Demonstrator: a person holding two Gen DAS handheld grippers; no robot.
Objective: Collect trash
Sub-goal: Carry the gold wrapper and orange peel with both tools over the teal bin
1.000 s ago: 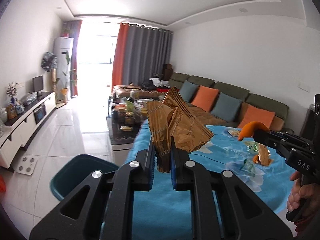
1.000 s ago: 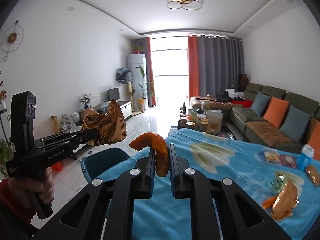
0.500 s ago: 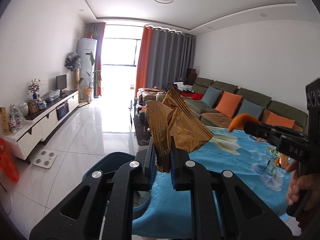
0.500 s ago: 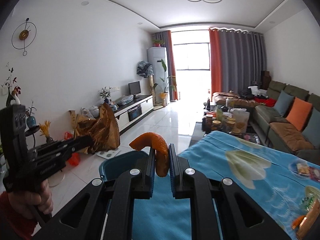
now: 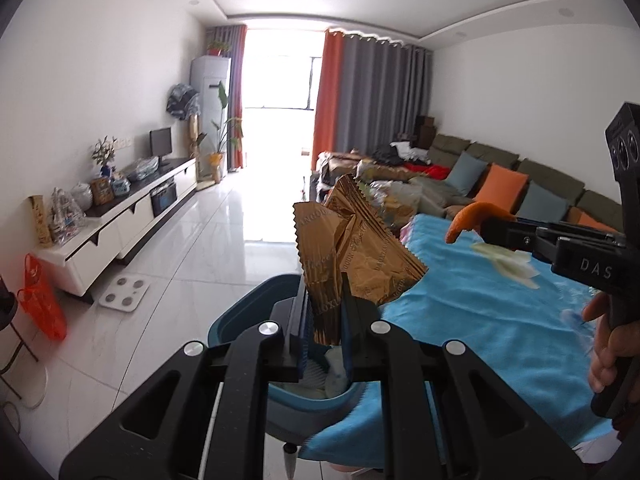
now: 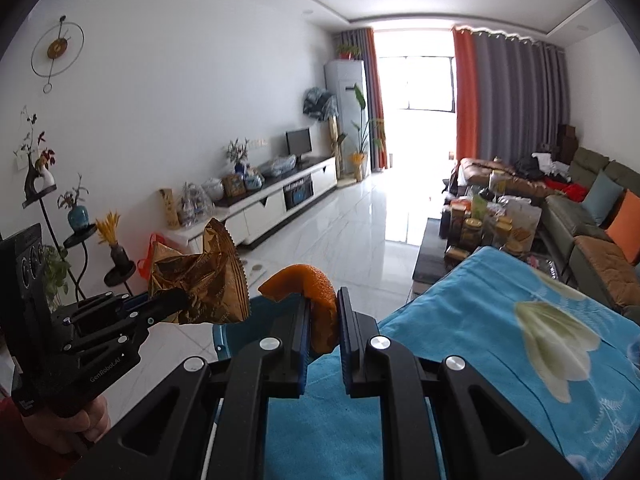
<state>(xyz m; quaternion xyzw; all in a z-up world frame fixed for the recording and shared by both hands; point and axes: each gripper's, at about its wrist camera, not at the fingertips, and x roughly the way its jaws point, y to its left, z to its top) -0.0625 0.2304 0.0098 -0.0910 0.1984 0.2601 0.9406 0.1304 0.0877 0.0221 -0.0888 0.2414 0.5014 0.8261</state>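
Both views have swung leftward since a second ago: the sofa has slid toward the right edge, the TV cabinet [image 5: 132, 216] now fills the left, and the teal bin [image 5: 256, 304], earlier low in the lower left of the left wrist view, now sits directly under the left tongs [image 5: 324, 316]. These tongs stay clamped narrowly on the gold wrapper [image 5: 352, 248], which stands up at frame centre above the bin's opening. The right tongs [image 6: 323, 320] stay pinched on the orange peel [image 6: 308, 292], at centre of their own view, just over the bin's [image 6: 224, 336] far rim and the near edge of the blue-clothed surface [image 6: 460, 340].

To the left of the bin lies open white floor [image 5: 192, 248], with a scale [image 5: 124, 294] on it; the surface's edge bounds the bin on the right.

Only the left wrist view shows white trash already inside the bin, and the right hand [image 5: 608, 352] at the right border. Only the right wrist view shows the left hand [image 6: 68, 424] in the lower left and the cluttered coffee table [image 6: 480, 232].
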